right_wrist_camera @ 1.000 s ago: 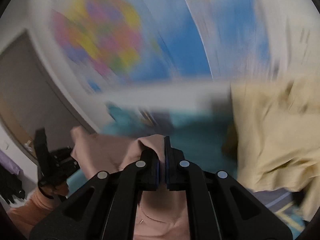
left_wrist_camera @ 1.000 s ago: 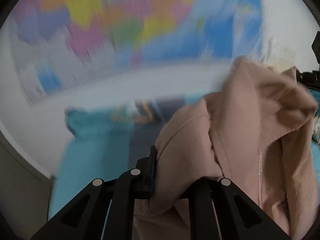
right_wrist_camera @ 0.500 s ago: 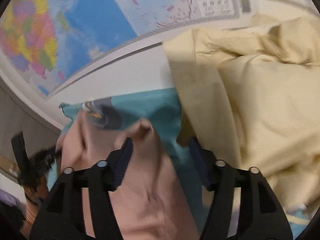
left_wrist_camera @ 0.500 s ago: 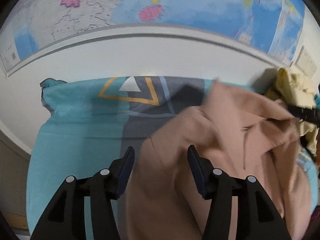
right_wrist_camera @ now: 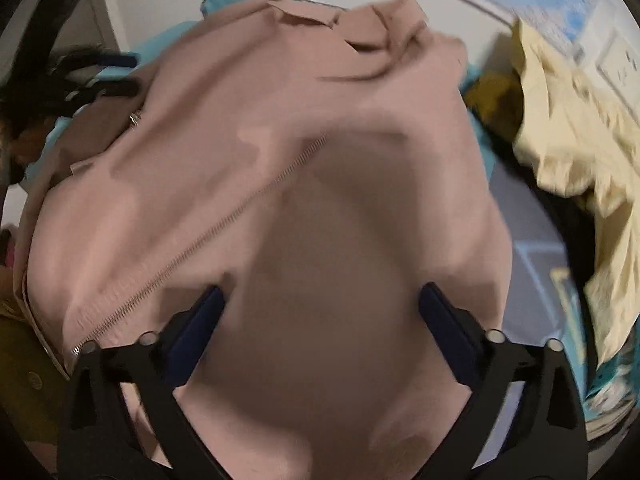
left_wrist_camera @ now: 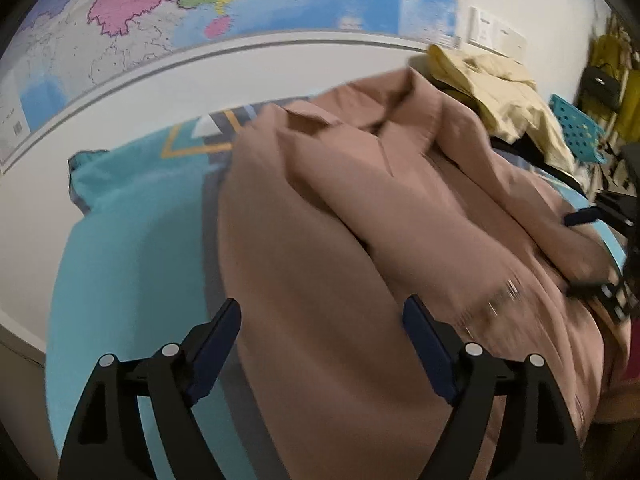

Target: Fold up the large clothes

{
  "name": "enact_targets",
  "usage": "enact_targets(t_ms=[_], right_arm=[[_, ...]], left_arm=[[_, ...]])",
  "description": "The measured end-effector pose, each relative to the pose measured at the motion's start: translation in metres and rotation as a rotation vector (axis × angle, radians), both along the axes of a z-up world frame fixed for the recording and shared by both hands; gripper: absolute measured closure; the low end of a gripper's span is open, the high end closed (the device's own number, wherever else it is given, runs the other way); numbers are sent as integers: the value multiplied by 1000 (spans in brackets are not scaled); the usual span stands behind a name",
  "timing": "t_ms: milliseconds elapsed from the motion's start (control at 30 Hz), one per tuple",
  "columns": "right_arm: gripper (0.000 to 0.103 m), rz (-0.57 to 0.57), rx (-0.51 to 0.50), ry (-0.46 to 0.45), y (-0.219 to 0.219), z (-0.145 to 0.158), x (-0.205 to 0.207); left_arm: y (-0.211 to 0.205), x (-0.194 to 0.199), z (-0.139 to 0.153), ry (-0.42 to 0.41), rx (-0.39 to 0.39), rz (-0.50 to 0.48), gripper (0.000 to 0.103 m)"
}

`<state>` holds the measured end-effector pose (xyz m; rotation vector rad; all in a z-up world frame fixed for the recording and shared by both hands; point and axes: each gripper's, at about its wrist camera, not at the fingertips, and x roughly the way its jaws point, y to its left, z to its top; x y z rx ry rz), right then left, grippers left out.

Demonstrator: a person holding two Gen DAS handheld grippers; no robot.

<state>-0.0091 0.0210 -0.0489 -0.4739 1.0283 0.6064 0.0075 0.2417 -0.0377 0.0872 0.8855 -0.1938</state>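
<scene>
A pink zip-up jacket (left_wrist_camera: 360, 216) lies spread on the teal bed cover (left_wrist_camera: 120, 264), collar toward the wall. In the right wrist view the jacket (right_wrist_camera: 320, 184) fills the frame, its zipper (right_wrist_camera: 224, 232) running diagonally. My left gripper (left_wrist_camera: 320, 320) is open, jaws wide apart, just above the jacket's near edge and holding nothing. My right gripper (right_wrist_camera: 320, 304) is open too, hovering over the jacket's body. The other gripper shows at the edge of each view, in the left wrist view (left_wrist_camera: 600, 248) and in the right wrist view (right_wrist_camera: 76, 76).
A pale yellow garment (left_wrist_camera: 500, 92) is heaped at the right, seen also in the right wrist view (right_wrist_camera: 572, 152). A wall map (left_wrist_camera: 240, 4) hangs above the bed. A blue perforated basket (left_wrist_camera: 576, 124) stands far right.
Both grippers were shut on the lifted jacket a second ago. They opened and let it drop, and the jacket now lies spread on the bed while both grippers sit lower over it.
</scene>
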Motion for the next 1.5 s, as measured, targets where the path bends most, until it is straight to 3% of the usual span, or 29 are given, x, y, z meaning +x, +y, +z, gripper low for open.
enact_targets(t_ms=[33,67,100,133,233,300,400,467,567,600,667,700,733,800,867,933,967,1000,1033,1100,1267,1300,1400,1433,1467,1500], right_arm=[[64,-18,37,28,-11,-1,2],[85,-54,113,72,-27,1,9],[100,-78,150,76,-36,8,13],[101,-96,188,62,-47,16,15],[101,-201,341,-18,-98,62,25],[101,-269,400,-84,-132,89,35],[101,-408,451,-142,-186,109,61],[101,-498,426,-133,-207,95,80],[100,-600,345,-63,-221,45,105],[92,-625,336,-16,-223,29,110],[87,-651,353,40,-231,10,109],[78,-650,381,52,-232,3,104],[59,-652,397,46,-232,1,99],[41,-641,404,-3,-228,8,85],[40,-608,405,-51,-219,17,77],[38,-579,420,-74,-210,22,67],[38,-568,424,-83,-206,25,64],[38,-550,432,-94,-201,29,58],[37,-540,435,-104,-201,33,57],[38,-522,436,-137,-197,41,49],[37,-449,435,-188,-182,61,46],[38,-428,421,-201,-174,64,48],[38,-374,419,-199,-156,65,57],[38,-365,411,-199,-152,65,59],[37,-354,402,-200,-144,63,64],[38,-327,398,-193,-132,62,70]], left_arm=[[-4,-9,-1,-6,2,-15,22],[-7,-14,-2,-12,4,-24,22],[-12,-22,-3,-12,7,-41,21],[-15,-26,-4,-9,14,-47,21],[-19,-35,-8,1,32,-49,25],[-16,-38,-9,0,42,-26,34],[-7,-36,-11,24,31,35,39],[-2,-36,-12,44,17,60,38],[-2,-46,-9,61,-37,39,32],[-4,-52,-7,61,-53,23,21],[-10,-64,-2,48,-52,-10,19],[-14,-68,-1,42,-40,-22,18],[-17,-73,-3,46,-31,-31,16],[-21,-75,-10,83,-32,-34,16],[-28,-74,-18,108,-24,-28,19],[-30,-72,-26,126,-6,-19,47],[-28,-69,-28,140,-1,-2,72],[-24,-67,-27,141,-7,17,92],[-19,-66,-24,134,-12,42,99],[3,-67,-4,84,-40,113,100],[73,-65,57,-54,12,344,99],[87,-60,61,-59,57,406,96],[113,-33,50,-2,272,579,55],[115,-22,38,26,401,623,53],[114,-14,32,47,445,633,53],[114,-10,31,54,441,642,53]])
